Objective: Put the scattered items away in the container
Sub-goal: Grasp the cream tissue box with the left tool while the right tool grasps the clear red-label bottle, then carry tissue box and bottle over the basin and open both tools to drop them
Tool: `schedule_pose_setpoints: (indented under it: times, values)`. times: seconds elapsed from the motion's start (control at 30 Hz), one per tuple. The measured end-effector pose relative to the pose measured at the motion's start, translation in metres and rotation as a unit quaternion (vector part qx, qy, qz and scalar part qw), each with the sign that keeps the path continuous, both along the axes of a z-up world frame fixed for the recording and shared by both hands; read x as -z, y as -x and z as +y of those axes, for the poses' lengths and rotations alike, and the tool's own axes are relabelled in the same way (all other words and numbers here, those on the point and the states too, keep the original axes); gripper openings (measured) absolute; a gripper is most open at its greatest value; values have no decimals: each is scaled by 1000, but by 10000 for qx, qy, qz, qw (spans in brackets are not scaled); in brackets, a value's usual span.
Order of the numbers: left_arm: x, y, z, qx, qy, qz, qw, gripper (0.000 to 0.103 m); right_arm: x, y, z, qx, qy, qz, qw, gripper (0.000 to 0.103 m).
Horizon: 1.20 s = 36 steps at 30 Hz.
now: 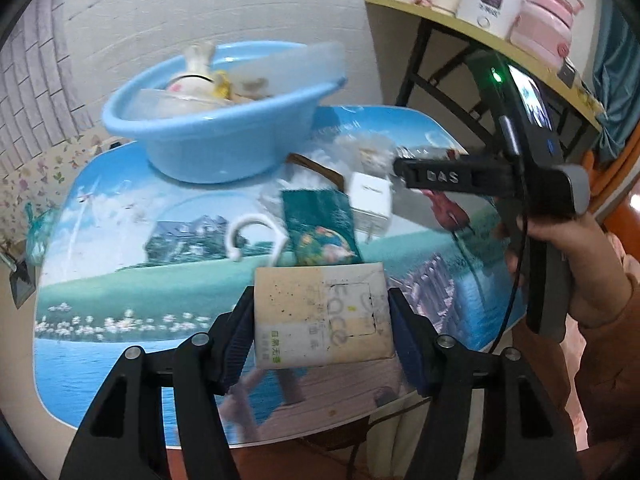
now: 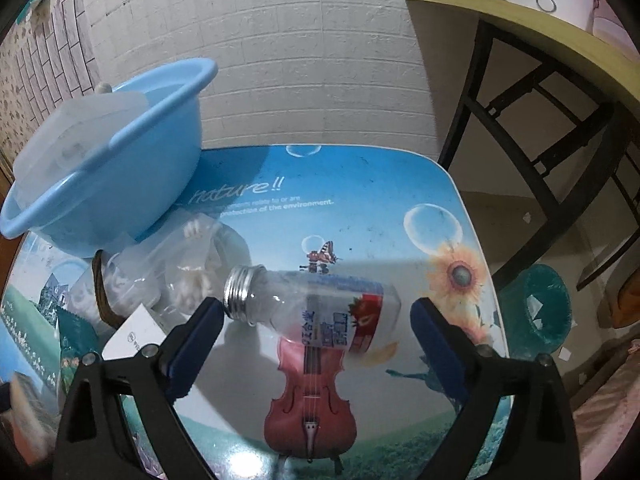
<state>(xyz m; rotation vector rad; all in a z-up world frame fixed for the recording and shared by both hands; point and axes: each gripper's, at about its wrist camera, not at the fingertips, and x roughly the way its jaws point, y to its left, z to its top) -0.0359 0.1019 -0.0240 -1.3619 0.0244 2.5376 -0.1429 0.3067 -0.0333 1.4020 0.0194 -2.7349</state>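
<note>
Two grippers up: my left gripper (image 1: 322, 322) is clamped on a beige tissue pack (image 1: 322, 316), pads pressed to both its sides, pack lifted over the near part of the table (image 1: 120, 300). My right gripper (image 2: 316, 344) has its jaws spread wide, nothing gripped; a clear uncapped bottle (image 2: 316, 310) with a strawberry label lies on its side on the table between the fingers, threaded silver neck just beside the left pad, not visibly touching the right one. Blue basin (image 1: 208, 128) sits at the far left of the table, already holding a white rounded item, a clear plastic lid and some blurred bits I can't identify. Left on the table in front of the basin: white hook (image 1: 250, 236), dark green packet (image 1: 320, 226), white box (image 1: 370, 198), brown hair tie (image 2: 102, 292) and crumpled clear bags (image 2: 188, 268) just beside the basin. In the left wrist view, my right hand (image 1: 568, 264) holds the other gripper's handle at the right. Side shelf (image 1: 480, 36) to the right carries a white pot and a pink container. Teal bin (image 2: 536, 308) stands on the floor off the table's right edge.
</note>
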Motion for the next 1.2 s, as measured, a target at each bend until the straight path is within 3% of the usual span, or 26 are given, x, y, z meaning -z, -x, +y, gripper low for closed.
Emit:
schedule_pose_setpoints:
  times: [0.03, 0.23, 0.67, 1.2]
  values:
    - [-2, 0, -4, -55, -2, 18, 10000, 63, -1, -1, 0, -47, 70, 9, 10000, 84]
    - [-9, 1, -33, -400, -44, 100, 9991, 63, -11, -18, 4, -217, 267, 191, 9992, 84]
    - [-32, -1, -71, -874, -125, 459, 9950, 63, -68, -60, -6, -499, 555, 836, 9937, 84]
    - [-55, 7, -85, -1060, -77, 710, 9918, 63, -100, -77, -38, -1038, 814, 1162, 9844, 84]
